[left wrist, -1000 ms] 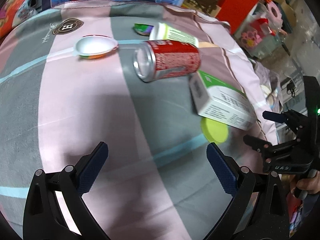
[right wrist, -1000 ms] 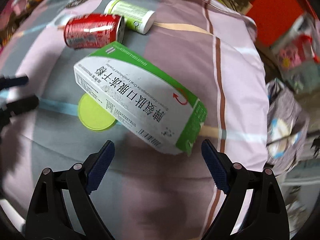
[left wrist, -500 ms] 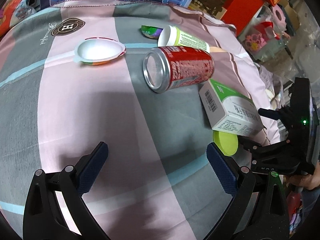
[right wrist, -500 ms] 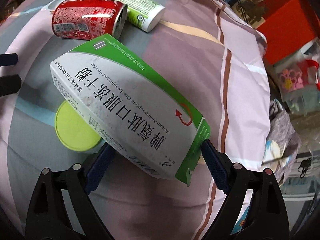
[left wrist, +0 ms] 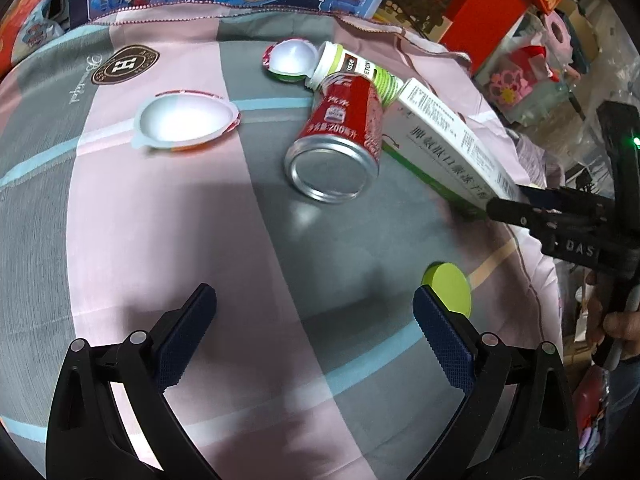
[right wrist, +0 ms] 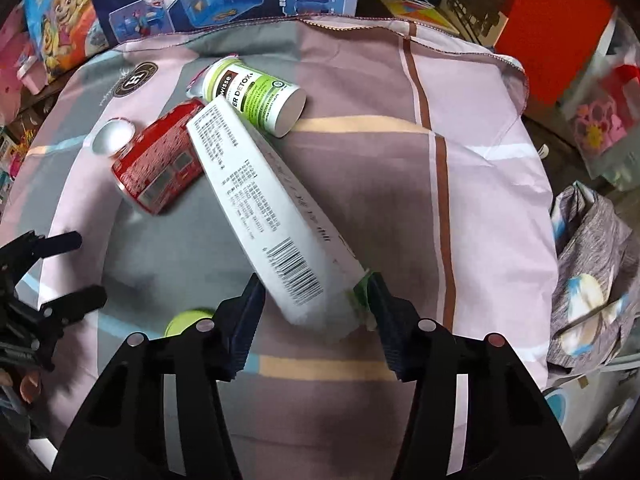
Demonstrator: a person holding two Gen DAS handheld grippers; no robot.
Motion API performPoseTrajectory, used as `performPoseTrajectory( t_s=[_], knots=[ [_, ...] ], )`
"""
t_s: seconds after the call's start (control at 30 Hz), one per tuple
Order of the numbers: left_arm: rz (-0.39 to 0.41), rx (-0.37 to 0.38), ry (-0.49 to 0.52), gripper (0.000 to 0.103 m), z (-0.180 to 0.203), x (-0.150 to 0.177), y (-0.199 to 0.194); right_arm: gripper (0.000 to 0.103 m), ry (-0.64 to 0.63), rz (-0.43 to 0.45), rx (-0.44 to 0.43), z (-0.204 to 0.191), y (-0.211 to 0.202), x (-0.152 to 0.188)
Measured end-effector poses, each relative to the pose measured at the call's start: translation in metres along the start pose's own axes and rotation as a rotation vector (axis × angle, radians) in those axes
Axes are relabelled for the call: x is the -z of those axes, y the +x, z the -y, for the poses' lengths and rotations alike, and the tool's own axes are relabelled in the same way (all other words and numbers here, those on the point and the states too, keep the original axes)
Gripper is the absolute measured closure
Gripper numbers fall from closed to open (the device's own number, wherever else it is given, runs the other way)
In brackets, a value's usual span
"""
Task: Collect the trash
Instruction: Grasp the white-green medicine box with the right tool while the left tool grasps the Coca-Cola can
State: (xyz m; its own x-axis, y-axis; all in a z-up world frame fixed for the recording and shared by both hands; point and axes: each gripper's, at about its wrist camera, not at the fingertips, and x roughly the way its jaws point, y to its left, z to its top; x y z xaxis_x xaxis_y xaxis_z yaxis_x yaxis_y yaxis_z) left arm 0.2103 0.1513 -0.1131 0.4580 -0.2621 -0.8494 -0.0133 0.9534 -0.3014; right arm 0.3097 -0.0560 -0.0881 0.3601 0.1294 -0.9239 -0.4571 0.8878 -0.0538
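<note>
Pink-and-grey striped bedsheet (left wrist: pixel 168 216) — near edge: left gripper (left wrist: pixel 314 330) with jaws spread, empty. Beside it lay a lime-green round plastic lid (left wrist: pixel 450 286). Right gripper (right wrist: pixel 316 308) had just been closing, now clamped on the long white-and-green cardboard medicine box (right wrist: pixel 260 196). Beyond: red aluminium drink can (left wrist: pixel 340 136), white-and-green supplement bottle (right wrist: pixel 256 96) — toppled, touching.

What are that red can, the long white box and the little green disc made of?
Red can: apparently thin metal, its bare silvery end glinting. White box: looks like matte printed cardboard, with sharp folded edges and a barcode. Green disc: probably smooth plastic, a lid perhaps; hard to tell.
</note>
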Motion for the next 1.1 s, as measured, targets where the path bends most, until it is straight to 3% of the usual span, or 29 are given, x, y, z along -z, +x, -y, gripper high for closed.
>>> performPoseTrajectory(
  t_s=[0.27,0.37,0.4,0.57,0.77,0.83,0.9,0.93,1.1],
  knots=[
    [0.027,-0.016,0.013,0.004,0.006,-0.02,-0.005,0.051,-0.072,-0.028,0.01,-0.015,0.022,-0.023],
    [0.039,-0.034,0.015,0.004,0.007,-0.031,-0.005,0.071,-0.058,-0.026,-0.015,-0.017,0.023,-0.026],
    [0.043,-0.04,0.014,0.004,0.008,-0.036,-0.005,0.073,-0.047,-0.006,-0.034,-0.016,0.02,-0.027],
    [0.061,-0.063,0.061,0.004,0.021,-0.058,0.001,0.073,0.01,0.022,-0.054,0.001,0.001,-0.026],
    [0.062,-0.118,0.131,0.005,0.039,-0.079,0.027,0.073,0.107,-0.019,-0.086,0.032,0.004,-0.009],
    [0.049,-0.13,0.142,0.018,0.043,-0.083,0.036,0.073,0.132,-0.028,-0.097,0.039,0.006,-0.003],
    [0.023,-0.123,0.141,0.043,0.044,-0.085,0.044,0.073,0.152,-0.028,-0.107,0.045,0.006,0.004],
    [0.013,-0.135,0.143,0.05,0.045,-0.085,0.048,0.073,0.163,-0.026,-0.114,0.047,0.006,0.008],
    [0.035,-0.148,0.104,0.05,0.049,-0.077,0.042,0.073,0.239,-0.017,-0.163,0.059,0.002,0.023]
  ],
)
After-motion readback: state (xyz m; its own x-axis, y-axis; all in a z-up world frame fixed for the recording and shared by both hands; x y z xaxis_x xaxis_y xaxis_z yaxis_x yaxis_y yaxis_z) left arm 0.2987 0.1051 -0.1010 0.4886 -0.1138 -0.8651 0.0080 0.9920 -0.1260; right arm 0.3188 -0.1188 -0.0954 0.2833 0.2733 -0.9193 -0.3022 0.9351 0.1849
